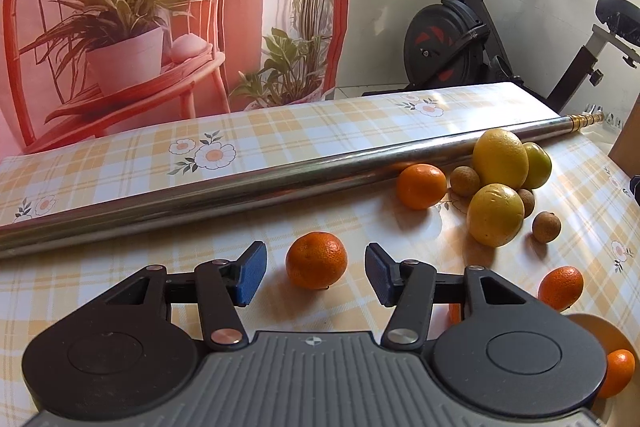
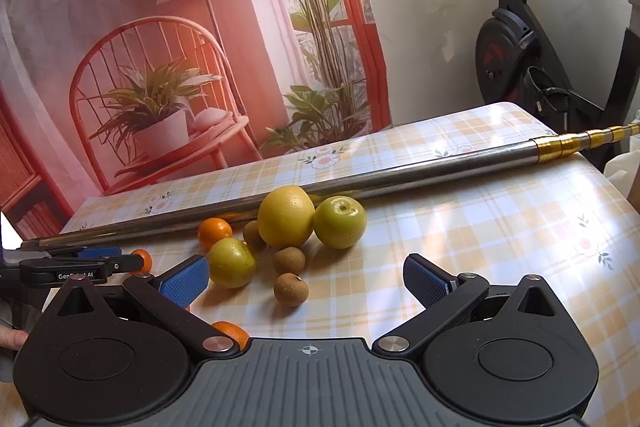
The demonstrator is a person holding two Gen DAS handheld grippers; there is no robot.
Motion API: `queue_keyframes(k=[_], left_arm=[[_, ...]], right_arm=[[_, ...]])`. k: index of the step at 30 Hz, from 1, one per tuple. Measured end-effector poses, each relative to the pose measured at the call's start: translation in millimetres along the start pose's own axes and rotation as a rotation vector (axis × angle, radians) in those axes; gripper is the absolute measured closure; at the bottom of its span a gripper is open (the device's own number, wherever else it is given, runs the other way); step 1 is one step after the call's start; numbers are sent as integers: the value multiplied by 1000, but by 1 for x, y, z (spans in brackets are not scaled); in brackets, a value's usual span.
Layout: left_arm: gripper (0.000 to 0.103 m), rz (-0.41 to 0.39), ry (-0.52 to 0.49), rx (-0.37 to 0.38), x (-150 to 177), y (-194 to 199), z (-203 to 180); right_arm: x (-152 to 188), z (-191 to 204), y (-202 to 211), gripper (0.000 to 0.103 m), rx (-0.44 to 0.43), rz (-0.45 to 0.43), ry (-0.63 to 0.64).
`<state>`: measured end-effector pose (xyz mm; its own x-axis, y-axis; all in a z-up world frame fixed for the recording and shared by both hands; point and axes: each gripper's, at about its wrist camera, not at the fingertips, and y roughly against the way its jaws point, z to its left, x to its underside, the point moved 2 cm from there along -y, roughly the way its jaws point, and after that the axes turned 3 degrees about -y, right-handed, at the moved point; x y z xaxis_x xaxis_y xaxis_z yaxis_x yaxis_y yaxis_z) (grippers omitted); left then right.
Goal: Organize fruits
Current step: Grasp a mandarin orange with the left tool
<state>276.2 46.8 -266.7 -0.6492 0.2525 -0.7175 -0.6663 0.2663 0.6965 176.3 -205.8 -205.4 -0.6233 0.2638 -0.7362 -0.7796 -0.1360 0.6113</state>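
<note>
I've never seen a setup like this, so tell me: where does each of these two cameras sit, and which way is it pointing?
Left wrist: on the left gripper, looking down along its blue pads at a mandarin between the open jaws.
Right wrist: on the right gripper, open, facing the fruit pile; the left gripper and a fingertip show at left.
Both share the metal pole, the big yellow fruit and the checked tablecloth.

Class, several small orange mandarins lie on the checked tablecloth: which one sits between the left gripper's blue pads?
The mandarin lying alone, nearest the left gripper, untouched between its open pads; the other mandarins lie off to the right.
</note>
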Motion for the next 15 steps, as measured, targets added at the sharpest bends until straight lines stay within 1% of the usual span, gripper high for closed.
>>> queue_keyframes(k=[7,11,15], left_arm=[[50,21,18,-9,-2,-13,3],[66,27,13,0,-2,-16,1],[66,-6,14,-6,-2,-9,-1]], right_arm=[[1,-2,-4,0,1,8,-1],[1,-5,-6,0,2,7,-8],[2,-6,-6,0,1,11,-7]])
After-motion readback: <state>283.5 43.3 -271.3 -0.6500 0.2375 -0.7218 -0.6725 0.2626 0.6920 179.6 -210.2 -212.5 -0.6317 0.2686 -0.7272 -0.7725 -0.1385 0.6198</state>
